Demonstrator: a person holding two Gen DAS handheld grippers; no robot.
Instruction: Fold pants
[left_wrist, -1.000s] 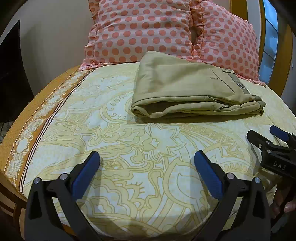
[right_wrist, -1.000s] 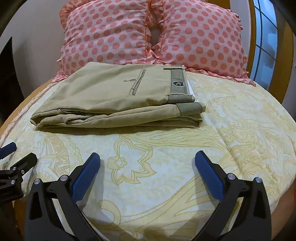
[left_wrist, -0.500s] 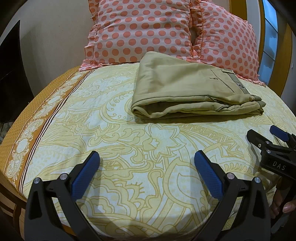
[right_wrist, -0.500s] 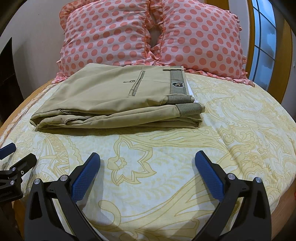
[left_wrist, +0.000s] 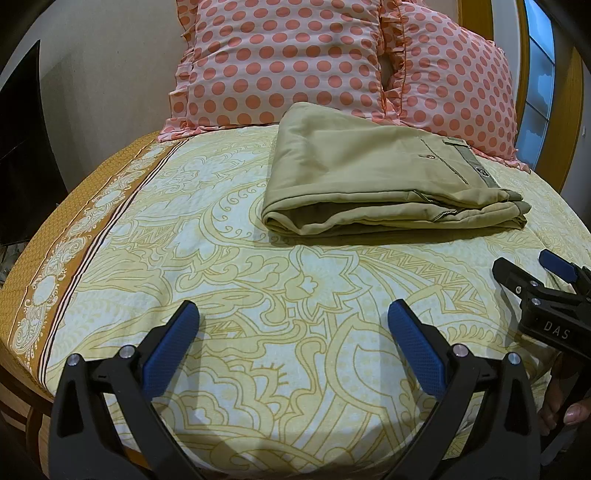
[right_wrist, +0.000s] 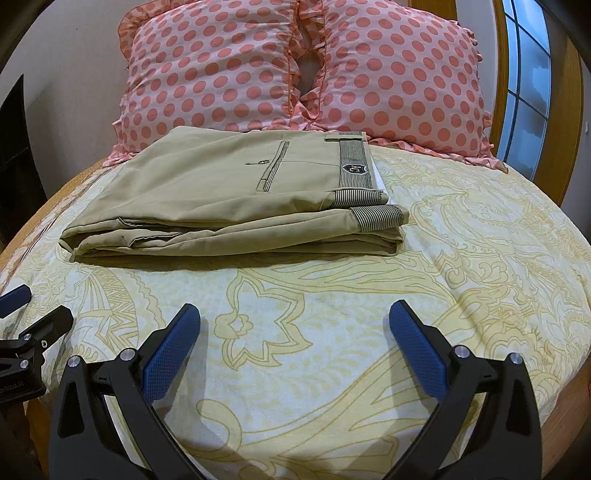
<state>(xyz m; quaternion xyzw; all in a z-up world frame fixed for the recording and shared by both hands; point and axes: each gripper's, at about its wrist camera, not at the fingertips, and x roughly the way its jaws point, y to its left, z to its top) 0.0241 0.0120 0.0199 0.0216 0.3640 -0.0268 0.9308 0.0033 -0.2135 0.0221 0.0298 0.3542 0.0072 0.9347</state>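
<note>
Pants (right_wrist: 229, 199) lie folded, unmoved on the bed (right_wrist: 461, 280) since before, both tongs (left_wrist: 291, 332) (right_wrist: 293, 332) wide and empty; task seems finished.

Pants (right_wrist: 221, 192): matt khaki cloth, with a ribbed striped waistband (right_wrist: 352, 164) at 1 o'clock. Bedsheet (right_wrist: 332, 314): matt printed cloth. Pillows (right_wrist: 399, 74) at 12 o'clock: dotted cloth, frilled. Pads (left_wrist: 415, 347): textured blue rubber on matt black plastic.

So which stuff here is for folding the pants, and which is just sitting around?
For the job:
khaki pants, folded
left gripper, open
right gripper, open

Just there:
two polka-dot pillows
yellow patterned bedsheet
window
</note>
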